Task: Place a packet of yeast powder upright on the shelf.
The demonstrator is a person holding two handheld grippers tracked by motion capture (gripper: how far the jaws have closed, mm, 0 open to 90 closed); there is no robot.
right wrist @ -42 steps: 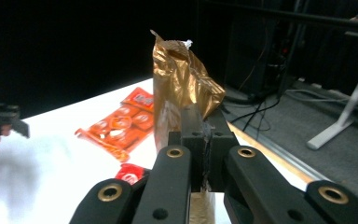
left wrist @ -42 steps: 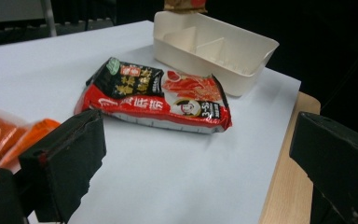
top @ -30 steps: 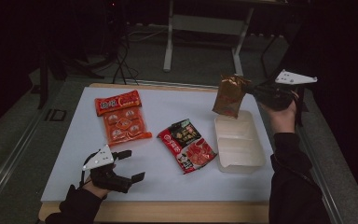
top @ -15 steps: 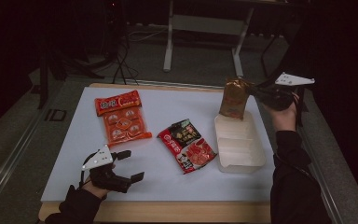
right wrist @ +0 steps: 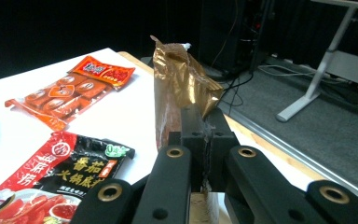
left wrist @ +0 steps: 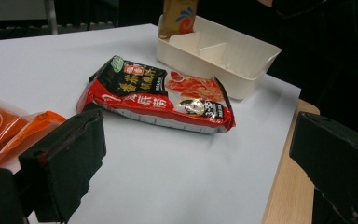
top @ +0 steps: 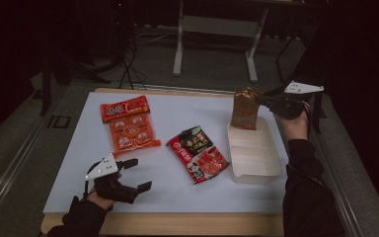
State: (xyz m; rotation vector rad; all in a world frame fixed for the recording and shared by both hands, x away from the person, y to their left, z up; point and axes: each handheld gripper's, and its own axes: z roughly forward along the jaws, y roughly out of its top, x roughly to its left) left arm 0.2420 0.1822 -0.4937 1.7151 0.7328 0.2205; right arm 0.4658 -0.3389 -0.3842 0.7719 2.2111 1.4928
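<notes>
A gold-brown foil pouch (top: 245, 108) hangs upright over the far end of the white divided tray (top: 256, 165), and my right gripper (top: 265, 101) is shut on its top edge. In the right gripper view the two black jaws pinch the crinkled pouch (right wrist: 179, 88) near its top. In the left gripper view the pouch's lower end (left wrist: 179, 16) stands at the tray's far compartment (left wrist: 242, 60). My left gripper (top: 137, 174) rests open near the table's front left, jaws wide apart with nothing between them.
A red-and-black sauce packet (top: 197, 153) lies at mid table, just left of the tray. An orange snack pack (top: 128, 124) lies at the back left. The white sheet (top: 177, 195) ends at the wooden front edge (top: 177, 224).
My right gripper has carried the pouch down and toward the tray's far end, and the pouch now hangs more upright. The left gripper has stayed where it was.
</notes>
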